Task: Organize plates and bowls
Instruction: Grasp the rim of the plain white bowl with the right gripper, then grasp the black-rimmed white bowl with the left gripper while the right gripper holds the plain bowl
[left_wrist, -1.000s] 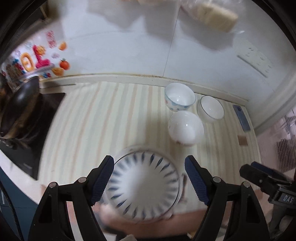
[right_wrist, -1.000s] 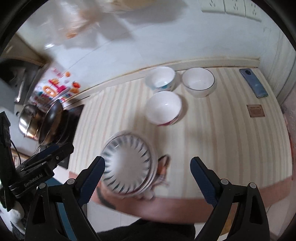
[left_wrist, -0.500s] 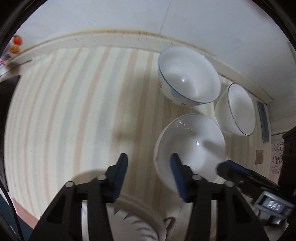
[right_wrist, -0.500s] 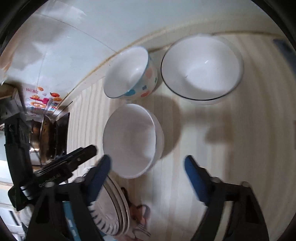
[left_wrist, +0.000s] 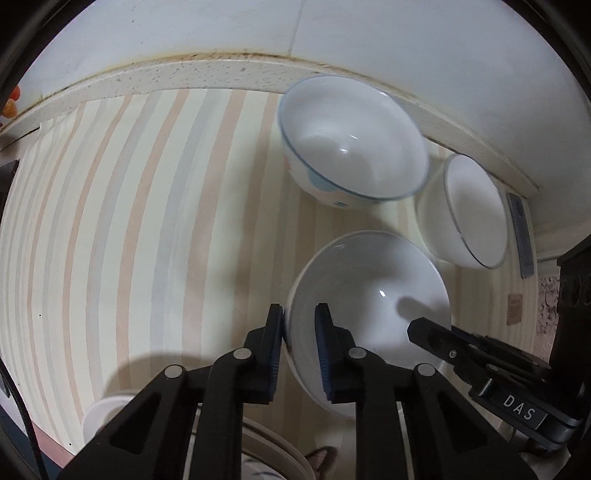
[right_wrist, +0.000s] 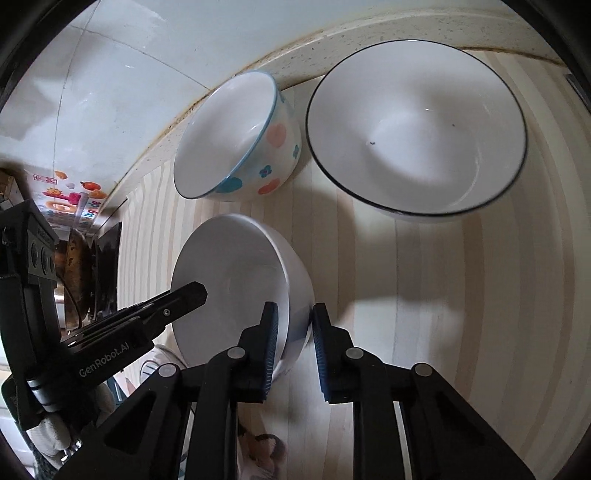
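On the striped tabletop (left_wrist: 147, 221) | both tools clamp plain white bowl (left_wrist: 369, 295): left tool (left_wrist: 299, 347) clenched on near rim, right tool (right_wrist: 293, 347) closing on opposite wall | next up, probably: lift level, nest into another bowl

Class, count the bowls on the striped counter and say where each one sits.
3. The plain white bowl is nearest, between both tongs. The flower-patterned bowl stands behind it by the wall. The dark-rimmed bowl sits beside that one. Others may lie out of view.

Two close wrist views, steeply down over the striped counter (left_wrist: 155, 221) — shared: plain white bowl (left_wrist: 369, 295).
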